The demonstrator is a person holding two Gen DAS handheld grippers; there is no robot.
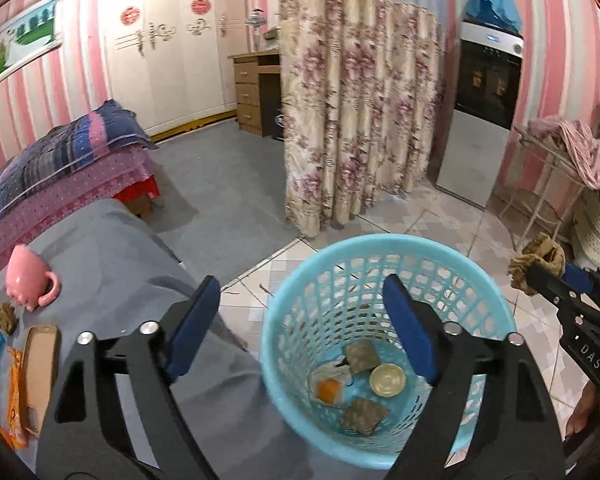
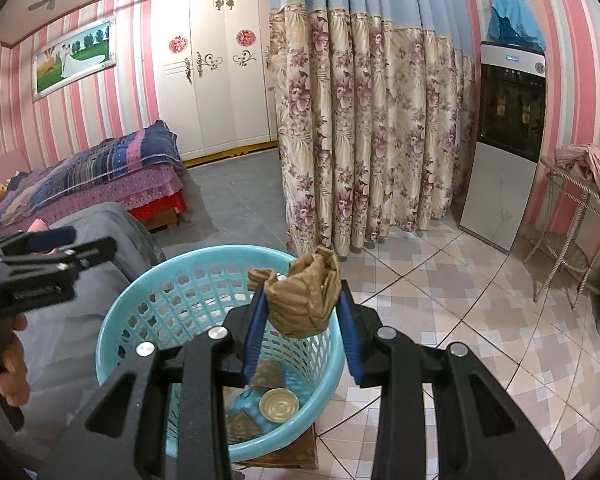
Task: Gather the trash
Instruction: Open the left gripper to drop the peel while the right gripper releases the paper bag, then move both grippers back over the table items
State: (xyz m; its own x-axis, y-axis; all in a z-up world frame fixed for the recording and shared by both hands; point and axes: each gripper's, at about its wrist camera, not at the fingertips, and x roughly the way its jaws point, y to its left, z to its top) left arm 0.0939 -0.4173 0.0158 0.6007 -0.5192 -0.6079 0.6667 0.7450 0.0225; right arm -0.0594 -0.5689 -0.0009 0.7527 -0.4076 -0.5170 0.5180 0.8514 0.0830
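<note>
Brown crumpled paper (image 2: 304, 300) sits pinched in your right gripper (image 2: 303, 320), held above the near rim of the blue basket (image 2: 112, 344). Carry it a little further over the middle before letting go, so it falls among the scraps and the tin lid (image 2: 279, 405) inside. Your left gripper (image 1: 300, 320) hangs spread wide and empty; more litter waits on the grey table (image 1: 112, 256).

The basket (image 1: 296, 280) mouth lies open from above; the grey surface (image 1: 112, 264) crowds its left; tiled floor (image 2: 440, 304) spreads free right.
</note>
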